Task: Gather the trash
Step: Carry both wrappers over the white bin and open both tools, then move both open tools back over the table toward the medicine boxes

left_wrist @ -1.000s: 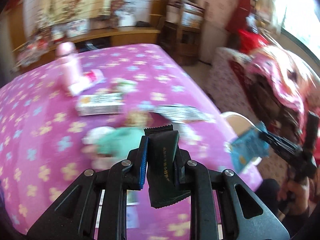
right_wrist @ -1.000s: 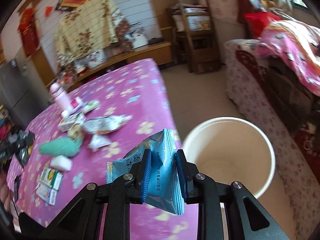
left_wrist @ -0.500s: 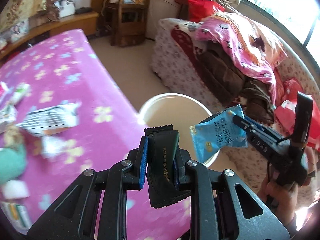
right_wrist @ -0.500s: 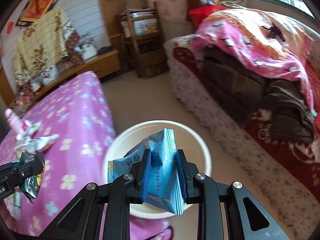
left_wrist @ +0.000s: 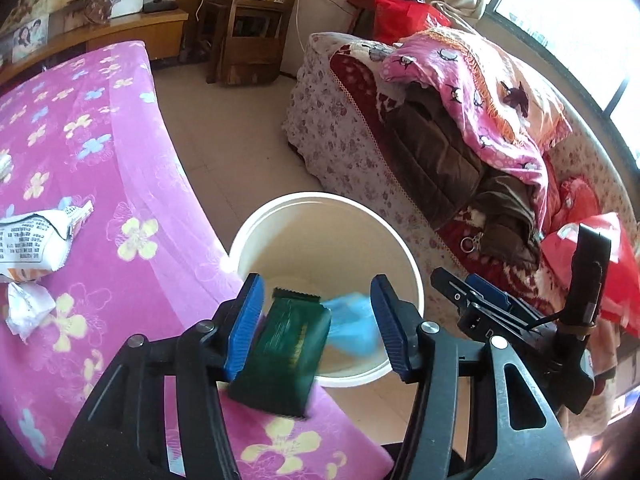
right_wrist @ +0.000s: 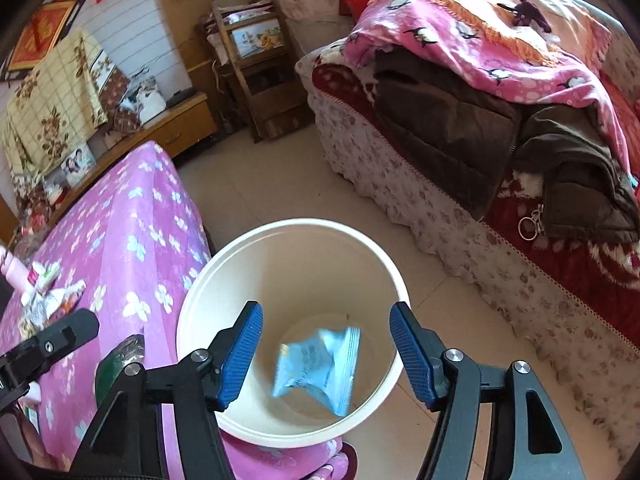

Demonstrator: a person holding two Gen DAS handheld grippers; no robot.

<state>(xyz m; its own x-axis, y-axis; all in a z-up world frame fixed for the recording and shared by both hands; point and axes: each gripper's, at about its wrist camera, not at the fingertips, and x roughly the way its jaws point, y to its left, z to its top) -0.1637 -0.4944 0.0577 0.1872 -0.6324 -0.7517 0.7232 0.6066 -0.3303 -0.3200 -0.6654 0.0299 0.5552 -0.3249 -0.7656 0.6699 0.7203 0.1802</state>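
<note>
A white bucket (left_wrist: 320, 200) stands on the floor against the edge of the pink table. Above its near rim my left gripper (left_wrist: 316, 292) is opening; a dark green packet (left_wrist: 284, 356) hangs blurred between the jaws, leaning on the left pad and clear of the right one. My right gripper (right_wrist: 326, 312) is opening over the bucket (right_wrist: 200, 280) with nothing between its pads. The blue packet (right_wrist: 320, 364) is falling blurred inside the bucket. From the right wrist view the left gripper (right_wrist: 52, 340) and green packet (right_wrist: 120, 360) show at the left.
The table with a pink flowered cloth (left_wrist: 100, 140) holds a white printed wrapper (left_wrist: 36, 236) and crumpled paper (left_wrist: 24, 308). A sofa with a pink blanket (left_wrist: 480, 92) stands to the right, a wooden shelf (left_wrist: 248, 20) behind, and tiled floor between.
Both grippers swung from the table to above the bucket. Both jaws have parted: the blue packet has dropped out of the right one and the green packet is loose in the left.
</note>
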